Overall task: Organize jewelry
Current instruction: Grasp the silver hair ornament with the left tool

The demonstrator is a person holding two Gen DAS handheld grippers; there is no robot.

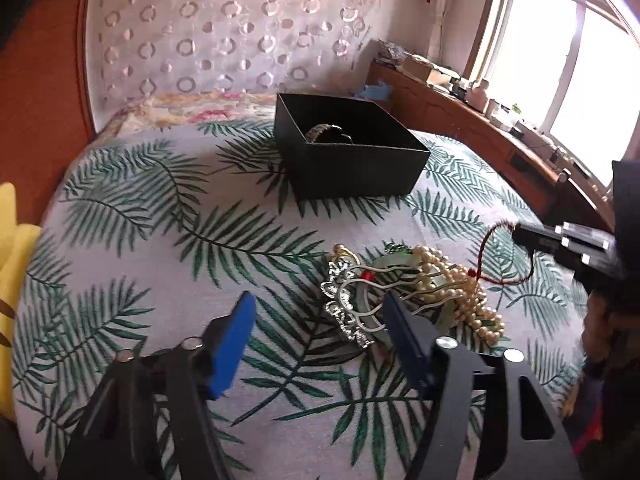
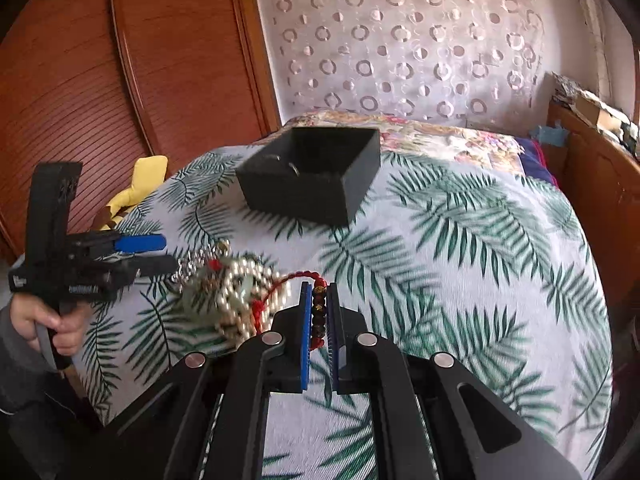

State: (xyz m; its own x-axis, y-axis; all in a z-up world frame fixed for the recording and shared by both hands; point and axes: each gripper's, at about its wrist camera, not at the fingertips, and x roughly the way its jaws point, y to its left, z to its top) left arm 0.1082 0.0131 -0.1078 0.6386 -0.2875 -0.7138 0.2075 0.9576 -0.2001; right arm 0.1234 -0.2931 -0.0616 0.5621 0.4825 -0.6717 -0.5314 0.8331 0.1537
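Note:
A pile of jewelry (image 1: 416, 288) lies on the leaf-print bedspread: a silver hair comb (image 1: 348, 304), a pearl necklace (image 1: 460, 284) and a pale green bangle. An open black box (image 1: 348, 148) stands further back with a bracelet (image 1: 324, 130) inside. My left gripper (image 1: 320, 312) is open, low over the bed, just left of the pile. My right gripper (image 2: 319, 292) is shut on a red cord bracelet with dark beads (image 2: 318, 304), whose red loop (image 2: 288, 284) trails toward the pile (image 2: 232, 288). The box also shows in the right wrist view (image 2: 312, 176).
A wooden wardrobe (image 2: 120, 80) stands left of the bed. A yellow plush toy (image 2: 136, 188) lies at the bed's left edge. A wooden sideboard with clutter (image 1: 480, 120) runs under the window on the right. A patterned curtain (image 1: 224, 32) hangs behind.

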